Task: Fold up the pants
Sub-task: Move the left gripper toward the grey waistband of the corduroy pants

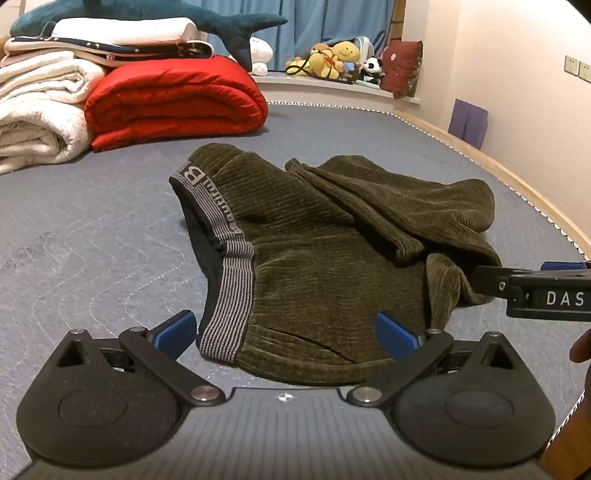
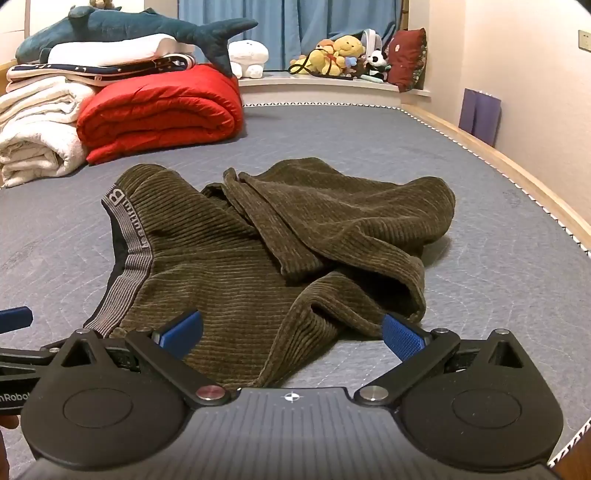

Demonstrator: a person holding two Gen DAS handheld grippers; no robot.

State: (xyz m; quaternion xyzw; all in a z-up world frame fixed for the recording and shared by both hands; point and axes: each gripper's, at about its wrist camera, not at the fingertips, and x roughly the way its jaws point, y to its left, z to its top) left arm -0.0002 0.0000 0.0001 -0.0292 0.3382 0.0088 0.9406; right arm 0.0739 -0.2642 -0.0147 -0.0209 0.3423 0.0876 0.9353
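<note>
I see a grey quilted mattress, blue curtains, cream walls and a window ledge.

Olive ribbed pants, grey-striped waistband

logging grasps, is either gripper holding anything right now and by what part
Nothing is held. The left gripper and right gripper both have jaws open, at the near edge of the crumpled olive-brown corduroy pants.

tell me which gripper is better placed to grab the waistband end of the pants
Left. The left gripper is open right at the striped waistband; the right gripper faces the crumpled legs.
</note>
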